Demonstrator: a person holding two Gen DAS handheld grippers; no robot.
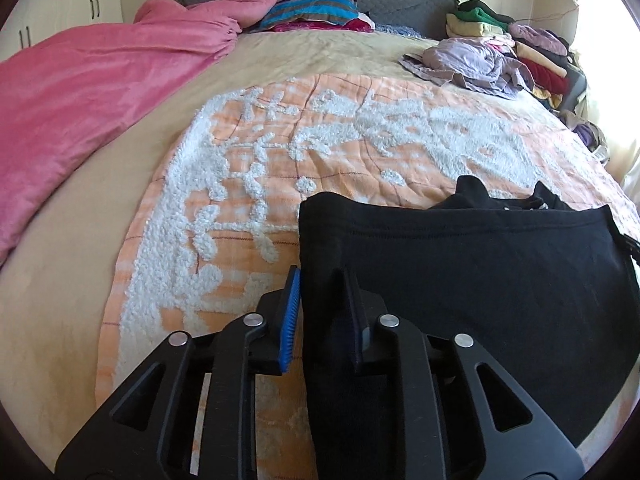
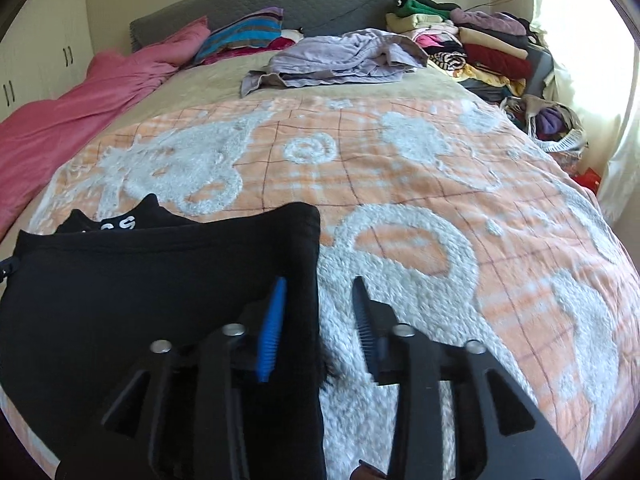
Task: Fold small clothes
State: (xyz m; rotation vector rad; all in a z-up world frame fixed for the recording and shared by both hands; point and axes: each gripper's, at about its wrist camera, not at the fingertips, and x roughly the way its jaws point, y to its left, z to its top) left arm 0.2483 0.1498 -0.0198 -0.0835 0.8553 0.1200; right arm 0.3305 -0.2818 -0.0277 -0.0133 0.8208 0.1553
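Observation:
A black garment lies folded flat on the orange-and-white blanket at the near edge of the bed. My left gripper straddles its left edge. The jaws stand close together, a ridge of black cloth fills the gap between them, and the gripper is shut on it. In the right wrist view the same black garment shows white lettering at its far edge. My right gripper is open over the garment's right edge. One blue pad rests above the cloth, with bare blanket showing before the other finger.
A crumpled lilac garment lies further up the bed. Stacks of folded clothes line the far right side, above a basket off the bed. A pink duvet covers the left side, with a striped pillow at the grey headboard.

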